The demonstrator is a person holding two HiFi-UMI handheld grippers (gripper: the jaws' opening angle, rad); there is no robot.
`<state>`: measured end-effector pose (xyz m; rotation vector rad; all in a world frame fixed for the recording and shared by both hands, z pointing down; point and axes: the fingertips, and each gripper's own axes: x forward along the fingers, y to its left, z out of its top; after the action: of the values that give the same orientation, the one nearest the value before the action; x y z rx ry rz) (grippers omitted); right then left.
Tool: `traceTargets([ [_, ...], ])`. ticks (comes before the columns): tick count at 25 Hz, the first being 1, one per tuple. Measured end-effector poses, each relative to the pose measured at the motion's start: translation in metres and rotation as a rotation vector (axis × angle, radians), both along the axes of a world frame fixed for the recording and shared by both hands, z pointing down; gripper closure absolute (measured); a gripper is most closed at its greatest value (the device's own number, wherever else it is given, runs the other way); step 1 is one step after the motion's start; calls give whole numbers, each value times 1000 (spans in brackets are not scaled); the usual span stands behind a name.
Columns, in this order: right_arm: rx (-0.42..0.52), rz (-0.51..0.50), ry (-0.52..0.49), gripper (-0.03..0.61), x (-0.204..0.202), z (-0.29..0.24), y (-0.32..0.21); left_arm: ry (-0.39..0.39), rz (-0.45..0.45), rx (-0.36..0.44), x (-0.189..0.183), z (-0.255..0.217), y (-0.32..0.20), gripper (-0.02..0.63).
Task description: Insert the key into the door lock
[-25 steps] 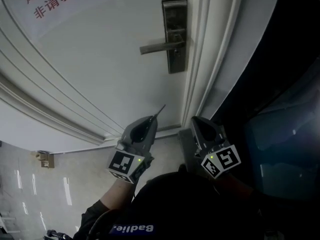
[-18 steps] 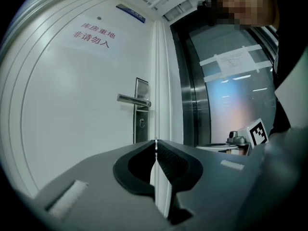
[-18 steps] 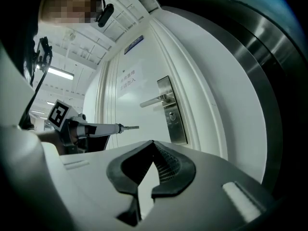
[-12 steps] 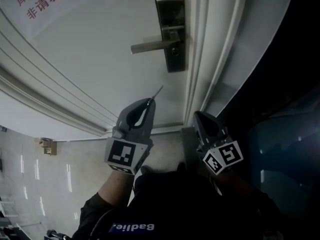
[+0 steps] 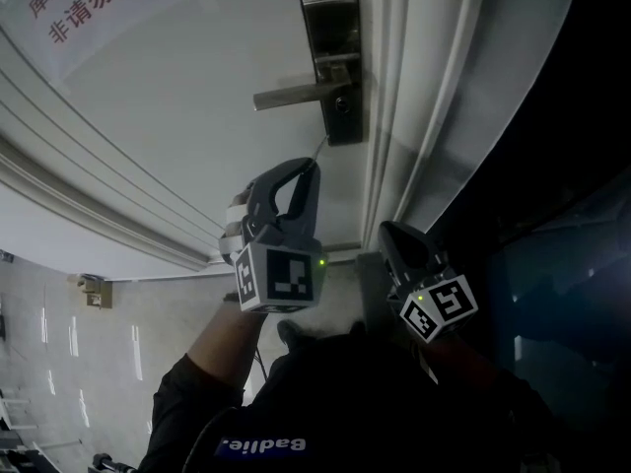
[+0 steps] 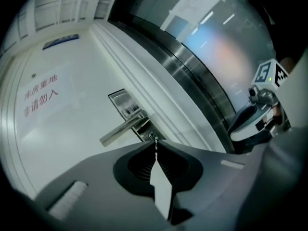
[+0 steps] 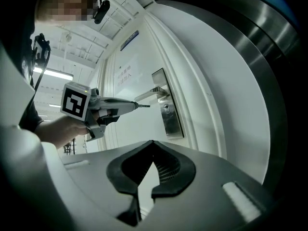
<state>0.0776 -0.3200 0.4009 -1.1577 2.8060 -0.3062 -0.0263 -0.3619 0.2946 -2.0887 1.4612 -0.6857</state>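
Carries the left gripper (image 5: 316, 163) farther from the person and up the door toward the lock plate (image 5: 333, 18). Rolls it over, turning another face of its marker cube (image 5: 284, 276) into the head view. Brings the key (image 5: 321, 147) from well short of the plate to near the keyhole (image 5: 341, 104), not touching it.

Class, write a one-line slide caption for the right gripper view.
Left gripper, jaws shut on a thin metal key, aims it at the keyhole of the steel lock plate, tip just short.
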Motion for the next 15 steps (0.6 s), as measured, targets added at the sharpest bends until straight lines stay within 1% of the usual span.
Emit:
traceTargets([
  [2,-2,-8,3,574,0,1,2,-65,-18,21,4,0,-6,583],
  [7,-1,-24,13,574,4,0,6,-182,-43,30,12,4,-18,583],
  [15,-13,-22,23,574,14,5,9,-489,-62,107,27,5,-37,583],
])
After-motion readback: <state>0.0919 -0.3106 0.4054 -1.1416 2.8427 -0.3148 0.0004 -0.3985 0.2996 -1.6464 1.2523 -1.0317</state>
